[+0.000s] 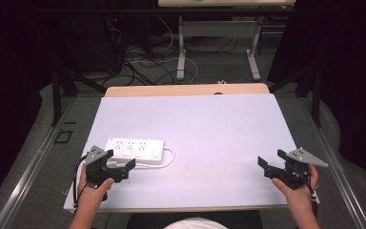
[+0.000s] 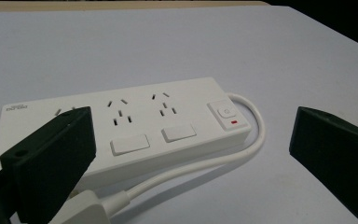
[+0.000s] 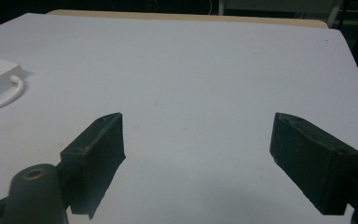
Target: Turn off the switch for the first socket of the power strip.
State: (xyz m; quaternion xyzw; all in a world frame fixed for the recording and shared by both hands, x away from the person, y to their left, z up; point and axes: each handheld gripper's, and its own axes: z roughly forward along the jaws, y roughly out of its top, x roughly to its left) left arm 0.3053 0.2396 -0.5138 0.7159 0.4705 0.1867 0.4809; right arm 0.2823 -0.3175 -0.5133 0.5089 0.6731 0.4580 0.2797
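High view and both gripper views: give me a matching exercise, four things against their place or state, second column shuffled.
Things:
1. power strip
2. left tongs
3. right tongs
4. white cord

Places or states:
A. open above bare table at the right
B. loops from the strip's switch end
C. lies flat on the table's left part
D. open beside the strip, holding nothing

Pairs: 1-C, 2-D, 3-A, 4-B

Left black two-jaw gripper [image 1: 116,168]: hand-held, jaws spread wide. Right black two-jaw gripper [image 1: 270,164]: hand-held, jaws likewise apart.
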